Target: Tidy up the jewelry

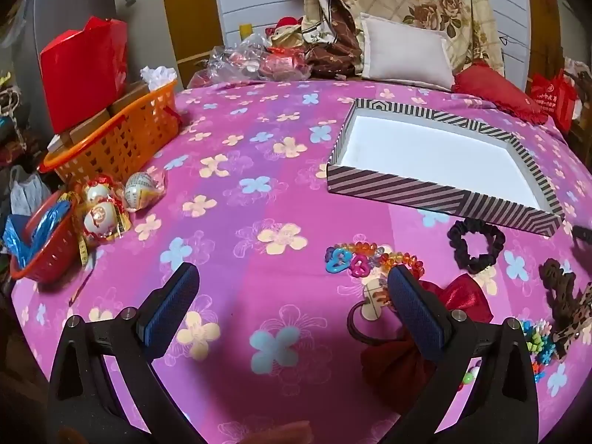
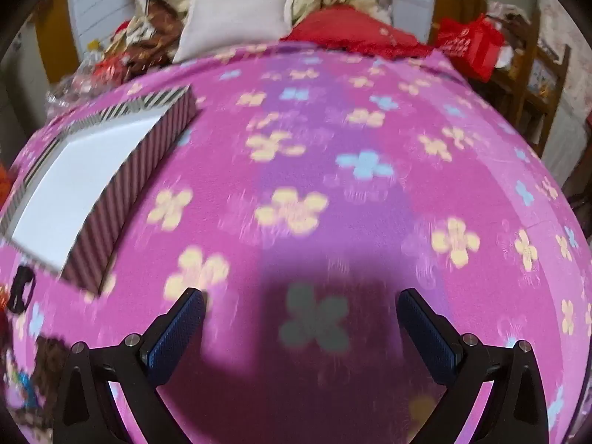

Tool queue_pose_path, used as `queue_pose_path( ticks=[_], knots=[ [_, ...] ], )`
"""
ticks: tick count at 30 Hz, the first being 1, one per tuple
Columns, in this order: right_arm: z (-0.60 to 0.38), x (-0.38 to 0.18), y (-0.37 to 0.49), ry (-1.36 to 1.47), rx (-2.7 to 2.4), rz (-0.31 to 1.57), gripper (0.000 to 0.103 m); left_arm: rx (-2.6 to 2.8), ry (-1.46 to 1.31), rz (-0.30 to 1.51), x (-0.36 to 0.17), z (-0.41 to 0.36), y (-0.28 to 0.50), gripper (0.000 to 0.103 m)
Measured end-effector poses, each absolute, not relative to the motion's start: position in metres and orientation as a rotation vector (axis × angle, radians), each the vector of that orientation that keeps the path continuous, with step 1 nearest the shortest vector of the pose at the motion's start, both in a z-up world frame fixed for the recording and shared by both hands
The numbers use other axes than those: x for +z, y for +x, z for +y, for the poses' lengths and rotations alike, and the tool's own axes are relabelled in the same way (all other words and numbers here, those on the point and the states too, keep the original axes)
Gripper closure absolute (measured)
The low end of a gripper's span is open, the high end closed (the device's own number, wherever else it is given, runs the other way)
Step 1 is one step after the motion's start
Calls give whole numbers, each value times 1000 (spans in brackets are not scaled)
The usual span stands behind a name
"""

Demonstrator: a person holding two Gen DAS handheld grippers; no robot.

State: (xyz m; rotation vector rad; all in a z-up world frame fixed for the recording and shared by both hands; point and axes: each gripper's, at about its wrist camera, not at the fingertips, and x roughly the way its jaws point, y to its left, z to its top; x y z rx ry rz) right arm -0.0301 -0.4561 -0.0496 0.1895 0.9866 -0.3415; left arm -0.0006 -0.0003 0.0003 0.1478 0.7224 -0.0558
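A striped open box (image 1: 436, 188) with a white inside lies on the pink flowered bedspread (image 1: 240, 199), right of centre in the left wrist view. In front of it lie a colourful bead bracelet (image 1: 370, 255), a black scrunchie (image 1: 475, 245), a red bow (image 1: 462, 296), a brown leopard hair tie (image 1: 566, 296) and small coloured beads (image 1: 536, 340). My left gripper (image 1: 292, 281) is open and empty above the cloth, its right finger just in front of the bracelet. My right gripper (image 2: 301, 299) is open and empty over bare cloth; the box (image 2: 85, 185) is at its left, blurred.
An orange basket (image 1: 122, 137) with a red bag (image 1: 85, 74) stands at the far left. Wrapped eggs (image 1: 107, 203) and a red bowl (image 1: 44, 244) sit in front of it. Pillows (image 1: 407, 51) and quilts lie at the bed's head.
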Motion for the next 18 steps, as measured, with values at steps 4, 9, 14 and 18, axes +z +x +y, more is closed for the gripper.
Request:
queue_pose_path(
  ticks=[4,9,14,18],
  knots=[
    [-442,-32,-76,256,-319,991,0,-32,162,682,5,0,-13,1],
    [-401,-3,-138,282,-232,945,0,-57,62,751,10,11,-15,1],
    [-357,0,-177,400,-122,928,0,-115,-8,801,12,16,-34,1],
    [-317,0,-184,369,-64,937,0,-111,-42,815,11,21,-56,1]
  ],
)
